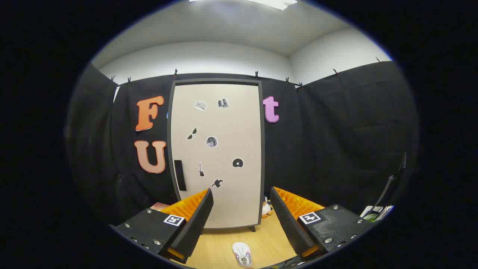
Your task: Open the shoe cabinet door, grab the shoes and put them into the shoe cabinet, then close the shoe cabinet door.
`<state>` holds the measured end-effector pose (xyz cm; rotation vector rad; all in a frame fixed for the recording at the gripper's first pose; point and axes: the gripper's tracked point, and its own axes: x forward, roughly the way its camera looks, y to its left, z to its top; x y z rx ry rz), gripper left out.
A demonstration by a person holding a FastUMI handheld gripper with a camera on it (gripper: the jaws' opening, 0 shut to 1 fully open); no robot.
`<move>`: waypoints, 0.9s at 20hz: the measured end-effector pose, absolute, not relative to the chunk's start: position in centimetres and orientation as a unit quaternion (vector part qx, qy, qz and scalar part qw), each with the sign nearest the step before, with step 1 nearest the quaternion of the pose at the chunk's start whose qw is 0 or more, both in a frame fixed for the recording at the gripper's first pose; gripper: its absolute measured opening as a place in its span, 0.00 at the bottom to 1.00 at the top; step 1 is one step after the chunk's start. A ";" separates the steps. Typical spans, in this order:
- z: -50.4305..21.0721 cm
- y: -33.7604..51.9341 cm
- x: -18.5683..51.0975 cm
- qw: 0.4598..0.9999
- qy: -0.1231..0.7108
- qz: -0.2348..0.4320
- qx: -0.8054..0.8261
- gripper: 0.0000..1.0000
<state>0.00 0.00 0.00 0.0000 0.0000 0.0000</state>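
Gripper (241,196) fingers stand wide apart in front of me, holding nothing, with bare air between them. I take the shoe cabinet (216,153) as my landmark: it stands upright straight ahead, beyond the fingers, against the black cloth wall (336,142) of the booth. Its pale door (224,123), set in a dark frame, is closed. A dark vertical handle (180,175) sits low on the door, near its left edge as I face it, just above the tip of the left finger (194,215). Small dark stickers (211,142) are scattered over the face of the door. In front of the cabinet lies a light wooden floor (220,248). One white shoe (242,254) with coloured trim lies on that floor, well in front of the cabinet's foot and between the two fingers, nearer to me than their tips; it touches neither finger. Beside the cabinet's lower right corner, partly hidden behind the right finger (287,220), stands a small white and orange toy figure (266,209); I cannot tell what it is. Above the cabinet I see a white wall (209,56) and ceiling.
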 end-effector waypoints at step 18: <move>0.1 1.6 0.2 1.000 0.002 0.010 -0.008 0.96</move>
